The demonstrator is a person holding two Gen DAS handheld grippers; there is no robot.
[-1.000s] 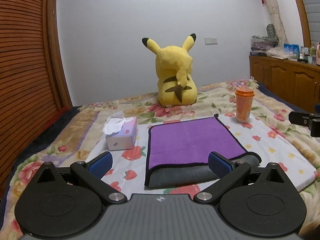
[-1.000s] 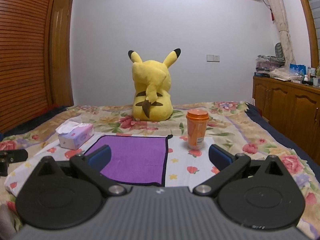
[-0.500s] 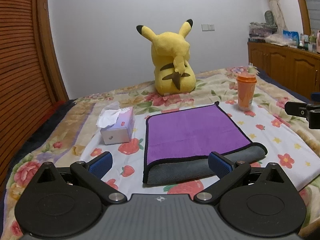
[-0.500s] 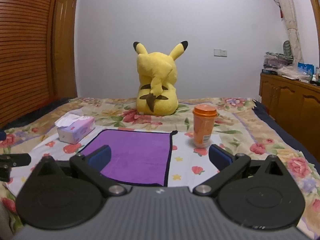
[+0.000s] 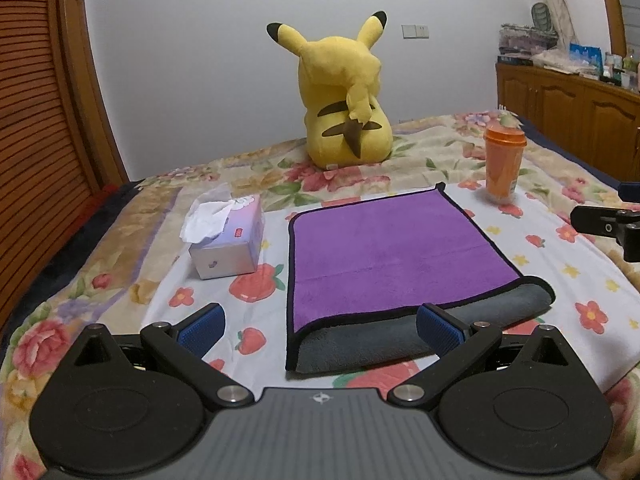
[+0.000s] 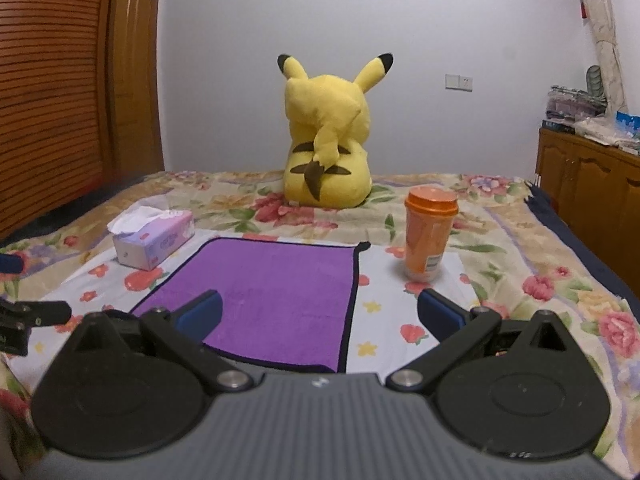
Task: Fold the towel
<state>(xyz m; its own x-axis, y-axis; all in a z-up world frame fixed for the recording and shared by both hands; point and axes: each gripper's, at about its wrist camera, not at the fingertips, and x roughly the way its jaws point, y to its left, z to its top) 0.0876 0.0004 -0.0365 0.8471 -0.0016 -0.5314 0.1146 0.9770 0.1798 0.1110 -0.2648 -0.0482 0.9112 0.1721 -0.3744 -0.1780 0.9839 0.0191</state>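
Both grippers lower than before

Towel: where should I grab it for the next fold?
Probably the near fold of the towel, where the grey underside rolls up thick off the bed. Bring the open left gripper in low from the near side, by the left corner.

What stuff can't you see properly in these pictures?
- Yellow plush toy: it faces the wall in both views, so its face is hidden.
- Purple towel with black edging: in the right wrist view its near edge is hidden behind the right gripper.
- Orange lidded cup: its label print is too small to read.
- Clutter on the wooden cabinet: too small and cut off by the left wrist view's edge.
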